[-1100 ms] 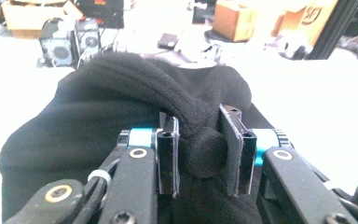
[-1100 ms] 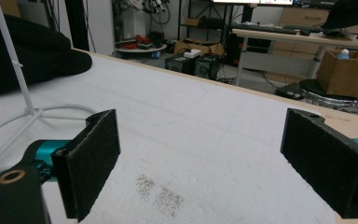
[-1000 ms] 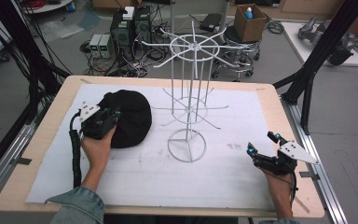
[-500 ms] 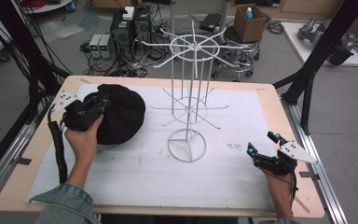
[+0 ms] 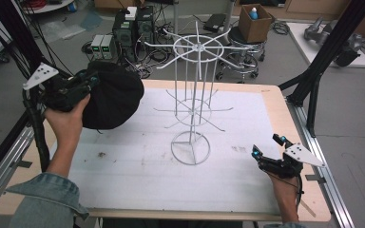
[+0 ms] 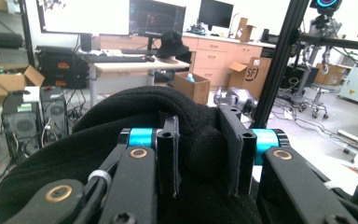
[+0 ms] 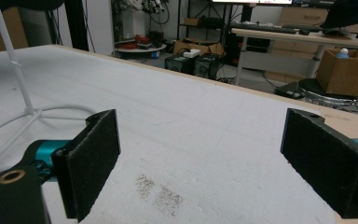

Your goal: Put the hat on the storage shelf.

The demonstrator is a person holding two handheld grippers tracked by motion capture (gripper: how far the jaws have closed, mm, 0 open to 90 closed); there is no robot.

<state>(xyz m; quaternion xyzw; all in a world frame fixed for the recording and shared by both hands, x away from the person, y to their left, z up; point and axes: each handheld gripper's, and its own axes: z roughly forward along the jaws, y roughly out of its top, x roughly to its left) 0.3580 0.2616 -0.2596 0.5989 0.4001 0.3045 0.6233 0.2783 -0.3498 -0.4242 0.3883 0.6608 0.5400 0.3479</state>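
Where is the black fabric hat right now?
High view: the black fabric hat hangs at far left, pinched in the left tool, left of the white wire rack.

One black hat (image 5: 111,95), soft knit or fleece, lifted off the table (image 5: 138,175). One white wire display stand (image 5: 193,102): one round base ring, one top wheel, one lower ring of hooks. One table, one white foam sheet (image 5: 147,166) on it. Two handheld grippers: left gripper (image 6: 200,154), right gripper (image 5: 266,154). Two grey three-cornered plates, one per gripper. Two forearms, one denim sleeve (image 5: 47,202) in view. Behind the table: two black computer towers (image 5: 135,28), two small grey power units (image 5: 102,46), one open cardboard box (image 5: 255,21) holding one blue-capped bottle. Two dirt smudges on the foam sheet.
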